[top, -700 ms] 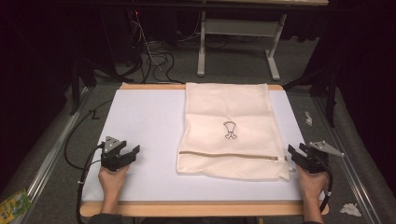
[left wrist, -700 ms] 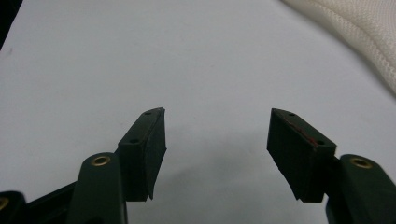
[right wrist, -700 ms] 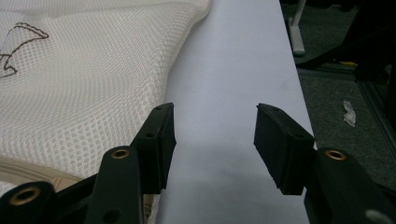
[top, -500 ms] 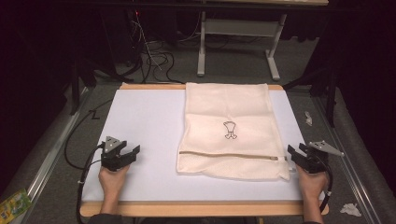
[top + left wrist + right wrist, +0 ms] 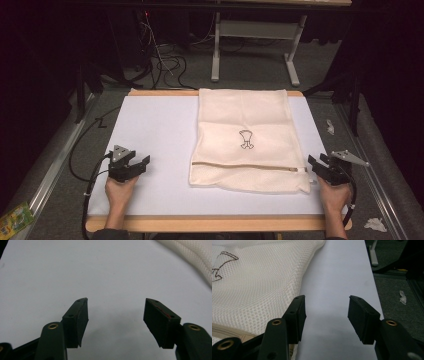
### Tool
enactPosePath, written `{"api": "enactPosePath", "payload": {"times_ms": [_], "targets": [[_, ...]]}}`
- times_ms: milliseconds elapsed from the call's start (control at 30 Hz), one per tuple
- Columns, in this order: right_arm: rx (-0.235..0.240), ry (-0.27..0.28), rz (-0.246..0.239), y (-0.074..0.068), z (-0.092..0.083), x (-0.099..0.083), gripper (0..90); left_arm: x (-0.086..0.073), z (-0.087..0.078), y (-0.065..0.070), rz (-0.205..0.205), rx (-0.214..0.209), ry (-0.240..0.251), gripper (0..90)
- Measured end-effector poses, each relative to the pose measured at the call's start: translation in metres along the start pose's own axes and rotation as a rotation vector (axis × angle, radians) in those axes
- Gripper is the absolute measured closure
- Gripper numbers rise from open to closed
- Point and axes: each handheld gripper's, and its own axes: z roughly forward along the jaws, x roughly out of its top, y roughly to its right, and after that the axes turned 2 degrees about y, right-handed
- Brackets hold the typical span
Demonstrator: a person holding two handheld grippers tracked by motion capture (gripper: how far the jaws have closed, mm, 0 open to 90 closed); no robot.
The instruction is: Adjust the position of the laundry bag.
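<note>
A cream mesh laundry bag (image 5: pixel 245 140) lies flat on the white table top (image 5: pixel 155 130), right of centre, with a small dark emblem (image 5: pixel 246 139) in its middle and a zipper (image 5: pixel 250 166) running across near its front edge. My left gripper (image 5: pixel 140 162) rests at the front left, open, with bare table between its jaws (image 5: pixel 116 315); the mesh bag (image 5: pixel 195 255) shows at the upper right of the left gripper view. My right gripper (image 5: pixel 317 162) sits open at the front right beside the bag's near corner, nothing between its jaws (image 5: pixel 327 315). Mesh fabric (image 5: pixel 257 285) lies just left of it.
The table's wooden edge (image 5: pixel 215 223) runs along the front. Cables (image 5: pixel 85 145) trail off the left side. Beyond the table stand a metal frame's legs (image 5: pixel 216 50) on grey carpet. Crumpled paper scraps (image 5: pixel 330 126) lie on the floor at right, and a green packet (image 5: pixel 12 220) at front left.
</note>
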Motion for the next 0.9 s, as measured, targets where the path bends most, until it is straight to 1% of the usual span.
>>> {"api": "enactPosePath", "payload": {"times_ms": [67, 200, 300, 400, 633, 767, 900], "targets": [[0.000, 0.006, -0.006, 0.000, 0.000, 0.000, 49.9, 0.000, 0.000, 0.000, -0.001, 0.002, 0.003, 36.3], [-0.005, 0.008, 0.002, -0.001, -0.001, 0.000, 50.7, 0.001, 0.000, 0.000, -0.008, 0.001, 0.009, 36.6], [-0.003, 0.015, 0.008, 0.000, -0.002, 0.000, 50.9, 0.001, -0.001, 0.002, -0.017, -0.013, 0.008, 37.4], [0.002, 0.020, 0.022, 0.002, -0.002, 0.000, 50.8, 0.003, -0.001, 0.005, -0.016, -0.020, 0.002, 37.5], [0.012, 0.001, 0.037, 0.002, -0.005, 0.002, 51.7, 0.014, -0.002, 0.014, -0.003, -0.041, 0.002, 37.9], [0.020, -0.010, 0.031, 0.001, -0.007, 0.003, 50.2, 0.017, -0.002, 0.018, -0.012, -0.058, 0.011, 38.0], [0.024, -0.005, 0.023, 0.001, -0.011, 0.005, 49.0, 0.019, -0.001, 0.022, -0.013, -0.081, 0.005, 38.8]]}}
